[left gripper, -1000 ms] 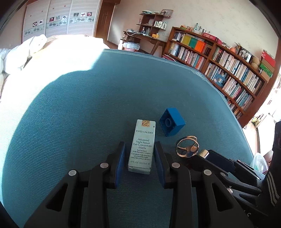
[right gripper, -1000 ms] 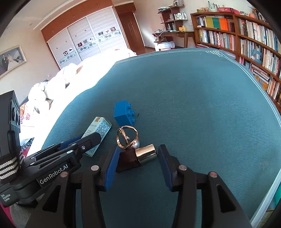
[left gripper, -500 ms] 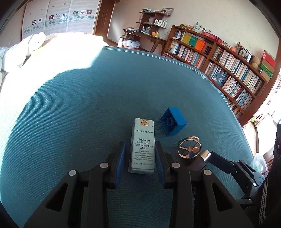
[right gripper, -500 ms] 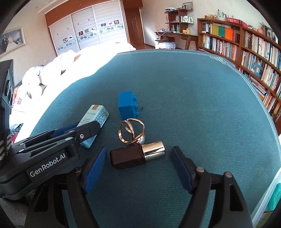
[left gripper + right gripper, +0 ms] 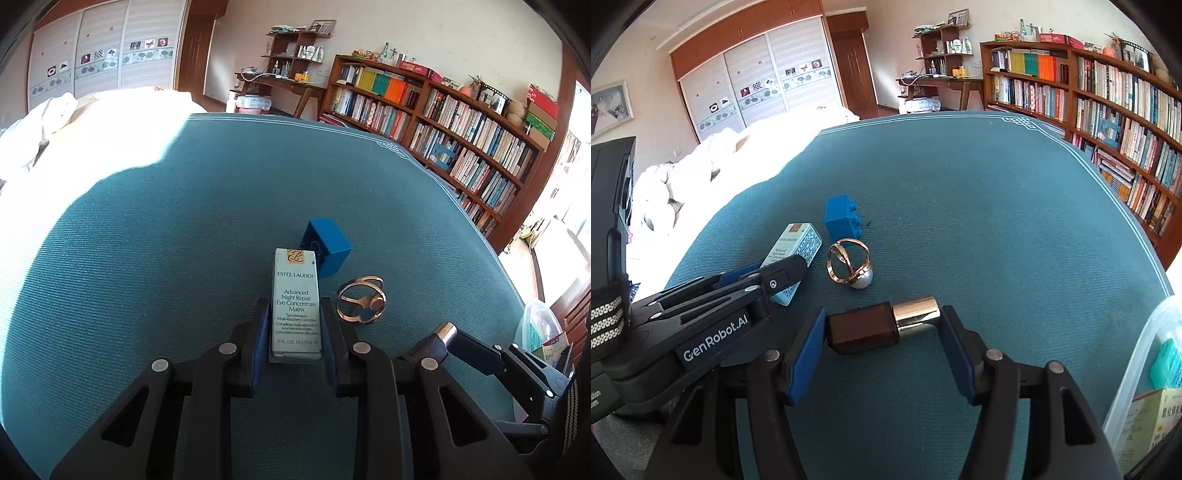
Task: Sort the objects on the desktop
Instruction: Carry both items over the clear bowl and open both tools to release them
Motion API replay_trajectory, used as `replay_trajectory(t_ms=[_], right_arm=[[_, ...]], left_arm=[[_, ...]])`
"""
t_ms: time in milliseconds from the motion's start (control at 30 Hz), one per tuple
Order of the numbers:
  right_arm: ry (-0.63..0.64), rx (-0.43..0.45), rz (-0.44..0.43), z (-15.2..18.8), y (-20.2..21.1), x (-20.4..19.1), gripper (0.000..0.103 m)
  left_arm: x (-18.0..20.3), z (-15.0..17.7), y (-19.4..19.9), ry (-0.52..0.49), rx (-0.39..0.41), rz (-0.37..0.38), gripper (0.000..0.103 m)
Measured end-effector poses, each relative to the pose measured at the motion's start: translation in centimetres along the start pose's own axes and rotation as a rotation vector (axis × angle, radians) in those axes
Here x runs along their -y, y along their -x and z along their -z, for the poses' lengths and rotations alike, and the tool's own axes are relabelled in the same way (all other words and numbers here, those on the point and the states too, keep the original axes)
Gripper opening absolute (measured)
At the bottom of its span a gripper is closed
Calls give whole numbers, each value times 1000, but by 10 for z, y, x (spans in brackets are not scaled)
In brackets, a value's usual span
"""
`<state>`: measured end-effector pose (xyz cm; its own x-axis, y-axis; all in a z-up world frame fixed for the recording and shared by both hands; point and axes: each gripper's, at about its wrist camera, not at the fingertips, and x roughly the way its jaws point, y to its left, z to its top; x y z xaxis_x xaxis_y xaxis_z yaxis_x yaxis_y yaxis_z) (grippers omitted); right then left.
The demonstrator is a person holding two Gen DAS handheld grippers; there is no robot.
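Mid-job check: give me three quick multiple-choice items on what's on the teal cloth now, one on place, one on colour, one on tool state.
1. The gold ring lies
A. between the toy brick and the brown bottle
B. on the carton

2. The brick is
A. red
B. blue

3. The left tool is
A. wide open over bare cloth
B. closed on the Estee Lauder carton

Answers: A, the ring sits between them in the right wrist view; B, it is plainly blue; B, both pads press the carton's sides.
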<state>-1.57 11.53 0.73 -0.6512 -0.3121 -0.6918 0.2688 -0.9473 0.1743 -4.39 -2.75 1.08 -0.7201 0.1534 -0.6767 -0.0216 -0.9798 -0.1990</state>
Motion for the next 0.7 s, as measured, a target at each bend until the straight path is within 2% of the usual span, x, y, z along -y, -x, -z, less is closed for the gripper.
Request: replay_trajectory(t_ms=[333, 500, 700], right_arm=[[1, 100, 85, 14, 44, 3, 66], [-35, 142, 90, 18, 67, 14, 66], [-71, 186, 137, 25, 99, 34, 66]], left_arm=[[18, -1, 10, -38, 27, 30, 28], [34, 1, 21, -90, 56, 46, 28], [56, 2, 33, -145, 77, 81, 28]])
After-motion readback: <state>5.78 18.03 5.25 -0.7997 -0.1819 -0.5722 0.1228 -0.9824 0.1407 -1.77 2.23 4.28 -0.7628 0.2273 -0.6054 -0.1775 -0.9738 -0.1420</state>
